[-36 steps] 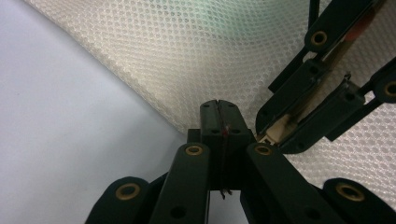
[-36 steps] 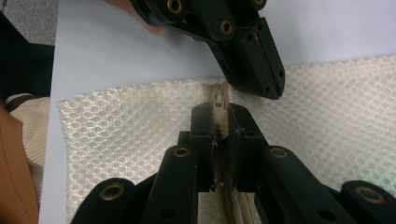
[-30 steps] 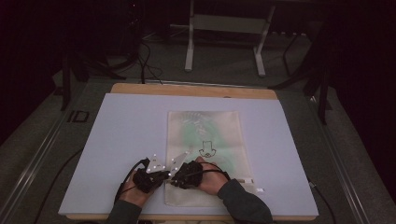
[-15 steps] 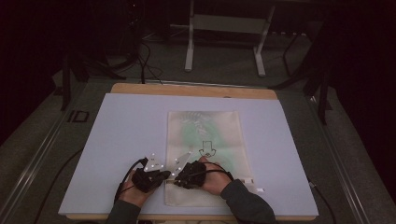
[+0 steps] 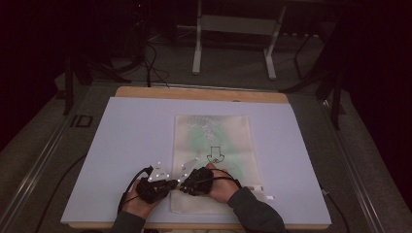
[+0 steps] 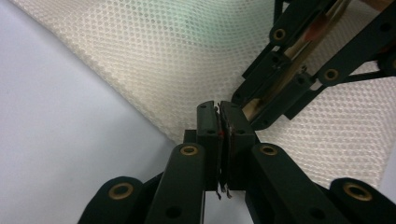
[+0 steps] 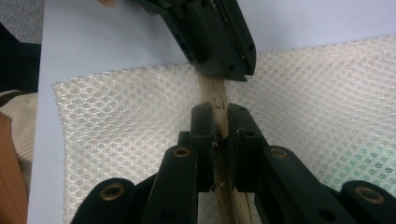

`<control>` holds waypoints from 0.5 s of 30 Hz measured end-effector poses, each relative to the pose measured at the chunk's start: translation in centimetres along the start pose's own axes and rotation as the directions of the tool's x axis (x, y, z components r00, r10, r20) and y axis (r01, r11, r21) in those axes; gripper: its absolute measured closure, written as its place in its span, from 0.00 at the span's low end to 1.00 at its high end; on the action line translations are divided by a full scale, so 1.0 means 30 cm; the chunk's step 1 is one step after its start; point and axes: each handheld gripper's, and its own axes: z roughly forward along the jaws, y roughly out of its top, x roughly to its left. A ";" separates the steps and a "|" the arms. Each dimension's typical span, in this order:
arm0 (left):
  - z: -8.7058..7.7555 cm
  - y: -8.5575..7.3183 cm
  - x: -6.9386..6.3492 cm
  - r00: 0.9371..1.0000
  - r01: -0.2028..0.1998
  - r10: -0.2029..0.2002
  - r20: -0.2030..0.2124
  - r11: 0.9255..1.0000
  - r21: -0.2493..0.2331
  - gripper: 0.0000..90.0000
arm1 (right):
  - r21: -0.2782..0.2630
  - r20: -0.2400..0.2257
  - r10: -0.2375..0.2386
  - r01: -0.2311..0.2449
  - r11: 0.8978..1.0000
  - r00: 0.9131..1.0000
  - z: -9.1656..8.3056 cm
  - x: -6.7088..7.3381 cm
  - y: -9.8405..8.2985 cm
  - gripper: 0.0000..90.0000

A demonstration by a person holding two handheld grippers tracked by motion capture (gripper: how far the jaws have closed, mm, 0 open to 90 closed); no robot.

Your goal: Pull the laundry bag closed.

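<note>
two hand-held claws meet over the near left corner of a cream mesh bag (image 5: pixel 214 145) that lies flat on a pale bench (image 5: pixel 121 145), its zipper edge running along the bag's near side. at left, the left claw (image 5: pixel 171 185) sits at the bag's corner; in the left gripper view its jaws have just been easing apart, with a narrow slit between the pads (image 6: pixel 208 133) and a small dark metal piece, perhaps the zipper pull, in that slit; whether the pads press on it i cannot tell. just to its right, the right claw (image 5: pixel 183 187) is pressed together on the tan zipper tape (image 7: pixel 218 100), which runs on toward the left claw's tips.
</note>
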 end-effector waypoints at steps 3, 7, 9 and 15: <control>0.002 0.000 -0.001 1.000 -0.001 0.001 0.005 1.000 0.005 0.96 | 0.000 0.002 0.002 -0.002 1.000 1.000 0.001 0.000 0.001 0.91; 0.014 -0.004 0.002 1.000 0.014 -0.015 0.013 1.000 0.024 0.96 | 0.000 0.001 -0.001 0.001 1.000 1.000 0.001 0.000 0.001 0.91; 0.019 -0.006 0.003 1.000 0.024 -0.024 0.015 0.999 0.028 0.97 | 0.000 0.001 -0.004 0.004 1.000 1.000 0.002 0.002 0.002 0.91; 0.027 -0.005 -0.002 1.000 0.006 -0.006 0.011 0.999 0.037 0.99 | 0.010 0.009 -0.017 0.017 1.000 1.000 0.001 0.006 0.005 0.91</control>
